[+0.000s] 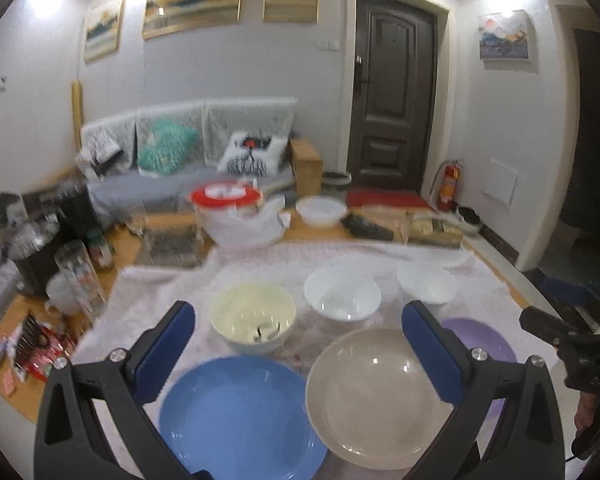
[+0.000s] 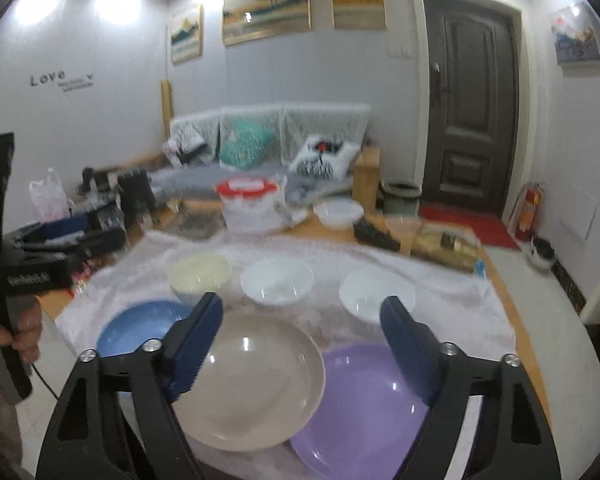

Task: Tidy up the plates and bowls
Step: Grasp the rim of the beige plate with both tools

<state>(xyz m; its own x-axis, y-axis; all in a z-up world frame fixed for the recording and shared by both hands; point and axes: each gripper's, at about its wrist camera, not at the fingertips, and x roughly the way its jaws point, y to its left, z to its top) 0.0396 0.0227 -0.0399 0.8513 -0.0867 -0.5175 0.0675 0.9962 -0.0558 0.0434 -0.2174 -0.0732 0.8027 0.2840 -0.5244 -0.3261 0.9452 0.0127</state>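
Plates first, I think, since three of them lie in a row at the near edge of the cloth-covered worktop [image 2: 440, 280], and I will use the beige plate [image 2: 252, 380] as my landmark. Left of it lies the blue plate [image 1: 236, 420]; right of it lies the purple plate [image 2: 364, 400], whose left rim the beige plate seems to overlap, though the blur makes that hard to swear to. Behind the beige plate stand three bowls: the cream bowl [image 1: 254, 318] to the back-left, a white bowl [image 1: 342, 294] straight behind, and a second white bowl [image 2: 376, 294] to the back-right.

Both tools hover above the near row and hold nothing. The left gripper [image 1: 298, 344] has its jaws spread wide over the gap between the blue and beige plates; the right gripper [image 2: 302, 344] has its jaws equally wide over the beige plate's right half.

To do the opening step well, I judge that I should pick one plate and come in low at its rim, one jaw above and one beneath, because a flat plate gives no other purchase. The cloth may bunch under the lower jaw, so I would slide in gently. Glazed rims are slick; I would close firmly before lifting and keep the plate level. If the beige plate does ride on the purple one, lifting beige first avoids dragging its neighbour. Bowls can nest afterwards, white into white.
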